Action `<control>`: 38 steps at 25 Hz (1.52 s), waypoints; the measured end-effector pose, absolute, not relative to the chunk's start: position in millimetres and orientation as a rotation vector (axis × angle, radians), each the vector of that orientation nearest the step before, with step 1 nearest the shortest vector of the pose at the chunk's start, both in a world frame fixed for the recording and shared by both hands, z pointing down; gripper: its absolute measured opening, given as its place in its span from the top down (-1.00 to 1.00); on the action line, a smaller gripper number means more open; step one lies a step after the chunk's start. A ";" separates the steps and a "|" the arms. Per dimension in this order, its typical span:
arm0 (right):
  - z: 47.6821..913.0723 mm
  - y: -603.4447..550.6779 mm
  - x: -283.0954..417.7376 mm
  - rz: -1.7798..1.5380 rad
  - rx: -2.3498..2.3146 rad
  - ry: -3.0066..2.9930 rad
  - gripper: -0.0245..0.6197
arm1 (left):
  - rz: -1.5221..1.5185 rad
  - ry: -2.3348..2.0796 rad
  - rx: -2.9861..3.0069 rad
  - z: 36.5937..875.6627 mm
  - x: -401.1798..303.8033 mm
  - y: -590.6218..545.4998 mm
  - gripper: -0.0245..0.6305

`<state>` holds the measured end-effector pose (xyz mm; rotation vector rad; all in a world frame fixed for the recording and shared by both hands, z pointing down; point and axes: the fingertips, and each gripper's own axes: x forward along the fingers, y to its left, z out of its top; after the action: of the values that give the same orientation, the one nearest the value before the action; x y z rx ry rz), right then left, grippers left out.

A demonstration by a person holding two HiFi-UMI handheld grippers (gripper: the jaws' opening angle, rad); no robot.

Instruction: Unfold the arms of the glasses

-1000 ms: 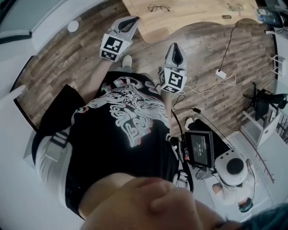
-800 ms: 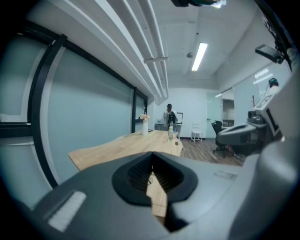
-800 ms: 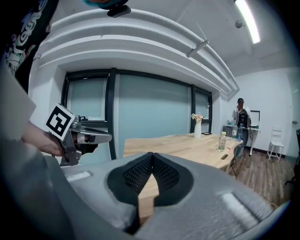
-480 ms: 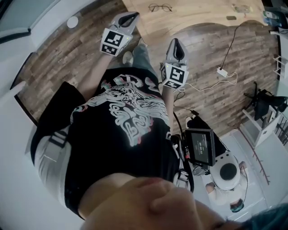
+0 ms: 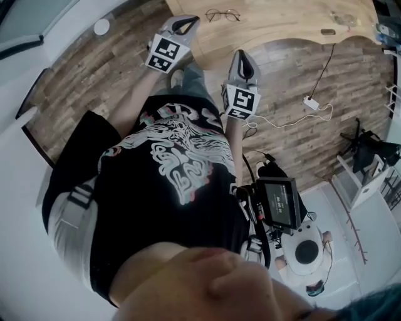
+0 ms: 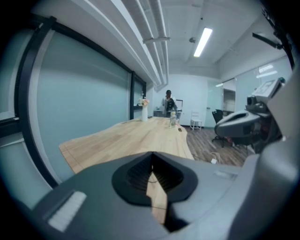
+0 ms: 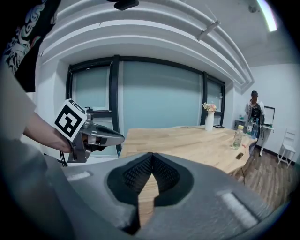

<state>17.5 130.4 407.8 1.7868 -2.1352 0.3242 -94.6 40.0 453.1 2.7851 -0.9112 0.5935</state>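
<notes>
Glasses [image 5: 222, 14] on table [image 5: 276, 28], L tongs [image 5: 188, 22] & R tongs [image 5: 243, 56] both clenched empty, nearer them vs 1 s ago.

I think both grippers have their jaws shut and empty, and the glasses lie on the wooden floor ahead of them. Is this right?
Not quite. The glasses lie on the wooden table, not on the floor, as the head view shows. The rest is right: the left gripper and the right gripper both have their jaws shut and empty, and the glasses are ahead of them.
</notes>
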 end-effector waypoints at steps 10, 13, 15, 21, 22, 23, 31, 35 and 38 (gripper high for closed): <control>452.9 91.7 38.1 0.439 1.729 -2.122 0.92 | 0.826 -0.825 2.705 535.9 -70.6 29.9 0.96; 462.1 78.3 42.7 0.446 1.711 -2.116 0.92 | 0.861 -0.788 2.691 549.7 -64.3 24.2 0.96; 468.5 74.1 40.7 0.463 1.678 -2.129 0.92 | 0.884 -0.771 2.673 557.0 -61.9 21.8 0.96; 493.3 68.4 45.2 0.528 1.635 -2.127 0.92 | 0.928 -0.693 2.653 576.9 -47.0 17.9 0.88; 496.7 68.0 44.7 0.542 1.625 -2.129 0.92 | 0.941 -0.691 2.650 579.1 -46.7 17.4 0.88; 498.8 67.0 44.3 0.553 1.616 -2.134 0.92 | 0.955 -0.685 2.645 582.1 -45.6 17.4 0.87; 508.8 54.4 55.8 0.611 1.615 -2.131 0.92 | 1.007 -0.582 2.541 612.1 -25.2 13.1 0.65; 513.4 46.4 59.0 0.626 1.599 -2.129 0.92 | 1.027 -0.572 2.528 618.0 -23.5 7.4 0.65; 510.2 37.7 58.6 0.610 1.590 -2.142 0.92 | 1.034 -0.591 2.546 615.9 -23.1 1.7 0.65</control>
<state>58.6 37.7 510.2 1.5897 -2.1422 0.6098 -23.1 1.7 615.9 2.5460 -0.5906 1.0339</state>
